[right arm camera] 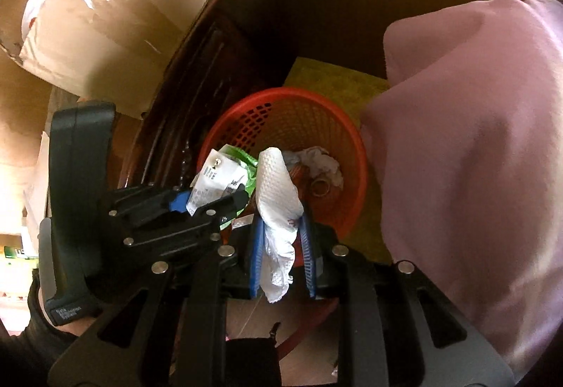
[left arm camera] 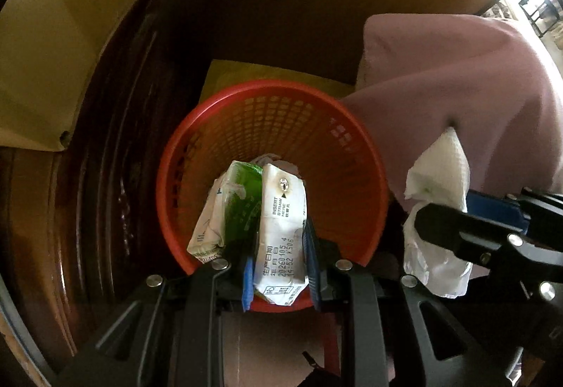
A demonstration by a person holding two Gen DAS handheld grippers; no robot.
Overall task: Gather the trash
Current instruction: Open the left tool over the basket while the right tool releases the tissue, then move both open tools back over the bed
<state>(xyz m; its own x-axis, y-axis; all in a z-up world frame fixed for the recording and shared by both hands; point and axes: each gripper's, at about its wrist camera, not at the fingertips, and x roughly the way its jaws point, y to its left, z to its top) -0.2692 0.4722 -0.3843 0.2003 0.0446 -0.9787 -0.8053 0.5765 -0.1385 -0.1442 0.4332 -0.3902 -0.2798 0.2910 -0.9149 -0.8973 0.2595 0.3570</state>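
Observation:
A red mesh wastebasket (left arm camera: 355, 154) stands on the floor below both grippers; it also shows in the right wrist view (right arm camera: 352, 147). My left gripper (left arm camera: 279, 256) is shut on a crushed white and green drink carton (left arm camera: 281, 211) and holds it over the basket's near rim. The carton shows in the right wrist view (right arm camera: 218, 175), with the left gripper (right arm camera: 207, 202) around it. My right gripper (right arm camera: 281, 246) is shut on a white paper towel (right arm camera: 278, 189) above the basket, to the right of the carton (left arm camera: 440, 175). Crumpled tissue (right arm camera: 323, 161) lies in the basket's bottom.
A pink cloth (right arm camera: 475, 158) hangs close on the right, touching the basket's rim. Dark wooden furniture (left arm camera: 116, 175) stands on the left with a taped cardboard box (right arm camera: 105, 17) above it. A yellow-green mat (right arm camera: 334, 80) lies behind the basket.

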